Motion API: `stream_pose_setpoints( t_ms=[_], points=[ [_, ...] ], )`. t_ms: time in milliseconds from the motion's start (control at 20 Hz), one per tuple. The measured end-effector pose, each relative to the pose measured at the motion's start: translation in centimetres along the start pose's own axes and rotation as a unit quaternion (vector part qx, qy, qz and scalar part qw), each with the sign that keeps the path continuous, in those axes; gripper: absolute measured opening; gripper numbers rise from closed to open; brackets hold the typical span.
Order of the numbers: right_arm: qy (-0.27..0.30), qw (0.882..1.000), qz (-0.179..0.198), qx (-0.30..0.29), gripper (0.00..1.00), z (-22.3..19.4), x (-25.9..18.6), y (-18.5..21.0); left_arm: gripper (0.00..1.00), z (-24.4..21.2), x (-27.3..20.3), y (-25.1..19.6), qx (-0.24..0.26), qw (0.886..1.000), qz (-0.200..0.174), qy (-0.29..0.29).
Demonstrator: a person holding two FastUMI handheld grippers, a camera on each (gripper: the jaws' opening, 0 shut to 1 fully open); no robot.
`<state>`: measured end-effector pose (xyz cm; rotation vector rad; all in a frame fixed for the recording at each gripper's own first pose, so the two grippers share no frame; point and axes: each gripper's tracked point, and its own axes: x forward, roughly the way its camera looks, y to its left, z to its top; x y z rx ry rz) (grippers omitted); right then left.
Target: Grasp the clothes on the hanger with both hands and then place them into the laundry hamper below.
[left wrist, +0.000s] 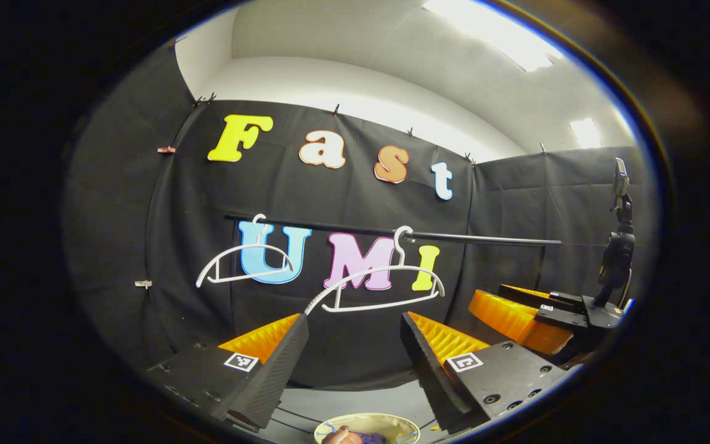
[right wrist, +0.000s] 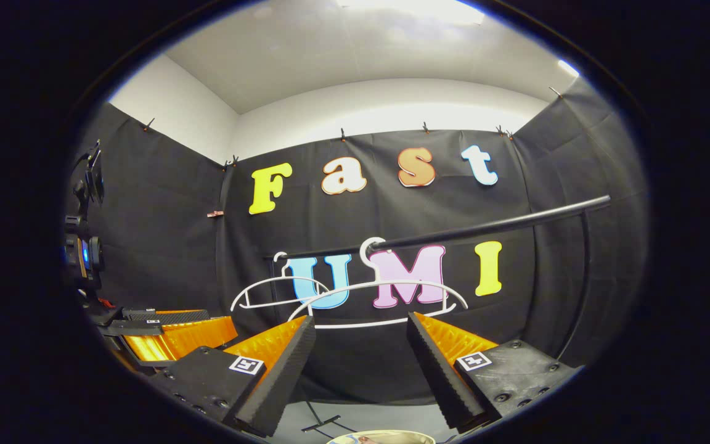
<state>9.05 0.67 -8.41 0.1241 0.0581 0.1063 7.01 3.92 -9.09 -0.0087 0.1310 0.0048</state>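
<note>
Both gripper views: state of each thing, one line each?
Left gripper: jaws open, holding nothing.
Right gripper: jaws open, holding nothing.
Near hanger: on the rail, bare.
Far hanger: on the rail, bare.
Hamper: below, clothes inside.

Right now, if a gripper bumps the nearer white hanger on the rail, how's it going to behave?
The nearer white hanger looks thin, bare and probably light. It hangs by one hook on the black rail, so a nudge would likely set it swinging or sliding along. An upward knock might unhook it. Its thin frame may flex a little.
</note>
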Motion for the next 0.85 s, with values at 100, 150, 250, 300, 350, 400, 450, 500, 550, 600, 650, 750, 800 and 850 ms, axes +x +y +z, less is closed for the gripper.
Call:
stream_pose_setpoints(
  t_ms=[100, 150, 250, 300, 350, 400, 450, 500, 550, 600, 650, 750, 800, 850],
  points=[
    [-0.01, 1.0, 0.002, 0.0, 0.98, 0.8, -0.7, 0.5, 0.95, 1.1, -0.4, -0.3, 0.001, 1.0, -0.005, -0.016],
    [-0.014, 1.0, 0.002, -0.001, 0.98, 1.1, -1.0, 0.6, 0.95, 1.6, -0.7, -0.5, 0.002, 1.0, -0.009, -0.024],
    [-0.018, 1.0, 0.001, -0.004, 1.0, 1.5, -1.3, 0.8, 0.92, 2.2, -1.2, -0.7, 0.005, 0.999, -0.012, -0.032],
    [-0.019, 1.0, 0.002, -0.003, 0.98, 1.7, -1.4, 0.8, 0.92, 2.3, -1.4, -0.8, 0.006, 0.999, -0.013, -0.033],
    [-0.021, 1.0, 0.003, -0.002, 1.0, 1.9, -1.4, 1.0, 0.92, 2.5, -1.6, -0.8, 0.008, 0.999, -0.014, -0.036],
    [-0.022, 1.0, 0.003, -0.001, 0.98, 2.1, -1.4, 1.0, 0.92, 2.6, -1.8, -0.8, 0.011, 0.999, -0.012, -0.039],
    [-0.023, 1.0, 0.004, -0.003, 0.98, 2.3, -1.5, 1.0, 0.92, 2.8, -1.9, -0.5, 0.017, 0.999, -0.008, -0.041],
    [-0.025, 1.0, 0.003, -0.005, 0.98, 2.5, -1.6, 1.0, 0.92, 2.9, -2.1, -0.3, 0.023, 0.999, -0.003, -0.043],
    [-0.027, 1.0, 0.002, -0.007, 0.98, 2.6, -1.6, 1.1, 0.92, 3.0, -2.1, -0.1, 0.027, 0.999, -0.001, -0.046],
    [-0.031, 0.999, 0.002, -0.008, 0.98, 2.9, -1.7, 1.1, 0.95, 3.3, -2.3, 0.0, 0.029, 0.998, 0.0, -0.049],
    [-0.033, 0.999, 0.003, -0.009, 0.98, 3.1, -1.7, 1.2, 0.95, 3.4, -2.5, -0.1, 0.027, 0.998, 0.0, -0.053],
    [-0.034, 0.999, 0.003, -0.01, 0.97, 3.2, -1.6, 1.3, 0.95, 4.1, -2.8, 0.0, 0.023, 0.998, 0.001, -0.063],
    [-0.035, 0.999, 0.003, -0.01, 0.97, 3.4, -1.6, 1.3, 0.95, 4.5, -2.9, 0.1, 0.023, 0.997, 0.002, -0.068],
    [-0.037, 0.999, 0.004, -0.009, 0.97, 3.6, -1.5, 1.5, 0.95, 4.9, -3.1, 0.2, 0.022, 0.997, 0.003, -0.075]
  ],
)
